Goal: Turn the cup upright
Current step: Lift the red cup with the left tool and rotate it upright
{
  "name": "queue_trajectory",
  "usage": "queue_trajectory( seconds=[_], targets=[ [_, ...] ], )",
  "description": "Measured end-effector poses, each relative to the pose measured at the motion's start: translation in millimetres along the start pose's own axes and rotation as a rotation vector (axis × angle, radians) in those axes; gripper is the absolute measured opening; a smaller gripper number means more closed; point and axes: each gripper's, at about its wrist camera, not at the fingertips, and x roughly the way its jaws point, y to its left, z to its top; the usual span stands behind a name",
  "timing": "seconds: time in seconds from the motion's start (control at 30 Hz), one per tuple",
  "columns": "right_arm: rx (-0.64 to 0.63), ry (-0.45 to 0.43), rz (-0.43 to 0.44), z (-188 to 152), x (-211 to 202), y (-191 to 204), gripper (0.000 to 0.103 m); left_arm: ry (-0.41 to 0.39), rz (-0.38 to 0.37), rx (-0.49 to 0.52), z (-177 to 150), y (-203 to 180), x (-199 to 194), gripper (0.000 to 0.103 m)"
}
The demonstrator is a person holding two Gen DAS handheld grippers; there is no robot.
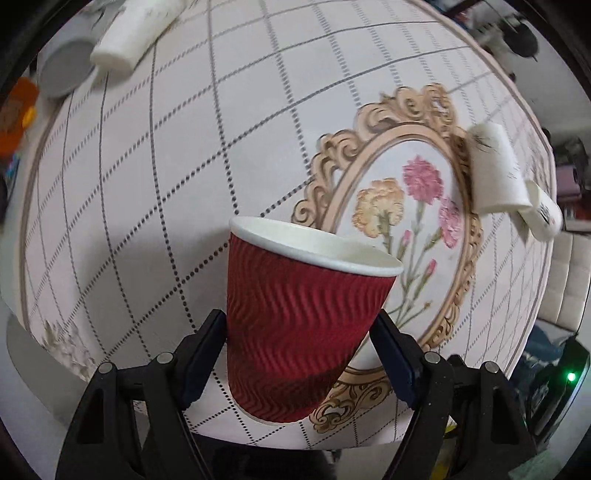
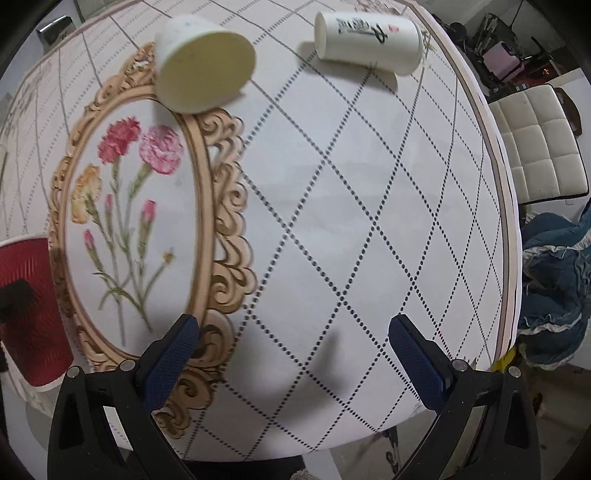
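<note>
A red ribbed paper cup (image 1: 295, 317) with a white rim stands mouth-up, slightly tilted, between the fingers of my left gripper (image 1: 301, 328), which is shut on its lower body near the table's front edge. The same cup shows at the left edge of the right wrist view (image 2: 29, 310), with a left finger across it. My right gripper (image 2: 291, 332) is open and empty above the tablecloth (image 2: 351, 206), right of the flower medallion.
White paper cups lie on their sides: one by the medallion's top (image 2: 203, 62) (image 1: 495, 173), one with black writing farther back (image 2: 369, 37) (image 1: 543, 214), another at the far left (image 1: 129, 33) beside a grey cup (image 1: 62, 70). A white chair (image 2: 535, 147) and blue cloth (image 2: 554, 288) are off the right edge.
</note>
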Motion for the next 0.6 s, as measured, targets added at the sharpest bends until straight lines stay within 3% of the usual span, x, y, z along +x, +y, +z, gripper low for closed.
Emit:
queue_trajectory(
  seconds=[0.17,0.27,0.37,0.6],
  targets=[
    [0.003,0.020,-0.009,-1.9,12.5,-10.8,0.103,-0.008,-0.013,-0.038,-0.8,6.3,9.4,0.080],
    [0.002,0.023,-0.015,-0.9,16.2,-16.5,0.103,-0.006,0.001,-0.004,-1.8,2.8,12.4,0.082],
    [0.007,0.023,-0.020,-1.0,16.9,-18.9,0.103,-0.018,0.048,0.040,-3.8,-2.3,14.9,0.102],
    [0.006,0.021,-0.033,-1.8,17.9,-21.8,0.103,-0.058,0.099,0.112,-5.2,-19.5,6.2,0.102]
  ],
)
